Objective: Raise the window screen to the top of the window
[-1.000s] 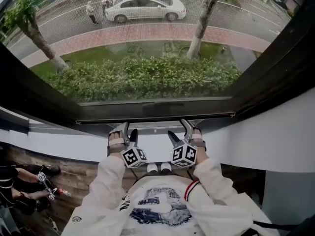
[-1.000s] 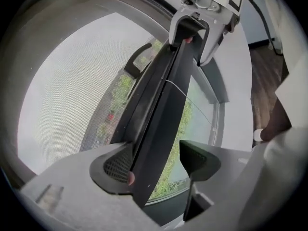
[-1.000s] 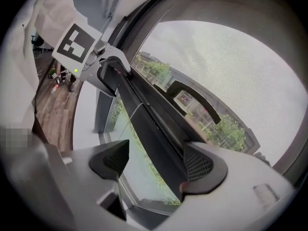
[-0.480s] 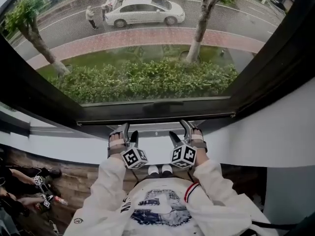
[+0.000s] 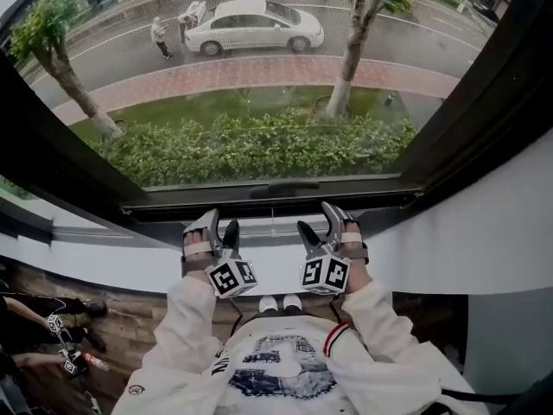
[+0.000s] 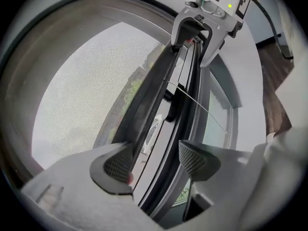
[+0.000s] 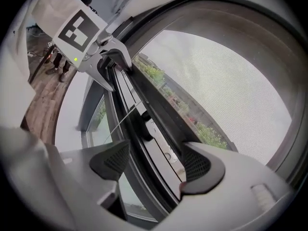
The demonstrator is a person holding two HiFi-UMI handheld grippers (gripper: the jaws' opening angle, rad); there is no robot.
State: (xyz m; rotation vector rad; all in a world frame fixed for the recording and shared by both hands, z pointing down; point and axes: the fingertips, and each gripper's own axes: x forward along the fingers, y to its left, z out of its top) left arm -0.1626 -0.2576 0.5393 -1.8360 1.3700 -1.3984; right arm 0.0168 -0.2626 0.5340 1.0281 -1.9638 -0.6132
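The window screen is a fine mesh (image 5: 251,67) with a dark bottom bar (image 5: 173,204) and a small handle (image 5: 285,186) at its middle. The bar hangs a little above the grey track (image 5: 270,226) at the sill. My left gripper (image 5: 220,225) and right gripper (image 5: 318,223) sit side by side at the bar, either side of the handle. In the left gripper view the bar (image 6: 159,105) runs between the pads of my left gripper (image 6: 154,162), which close on it. The right gripper view shows my right gripper (image 7: 154,162) holding the bar (image 7: 159,124) the same way.
Dark window frame posts (image 5: 484,102) slope up on both sides. A white wall (image 5: 484,240) is at the right, and the white sill (image 5: 112,262) runs below the grippers. People stand on the wooden floor (image 5: 43,335) at lower left. A hedge (image 5: 259,145) and a car show outside.
Both grippers have gone up together with the bottom bar, which now stands higher above the sill track. The jaws have kept their width.
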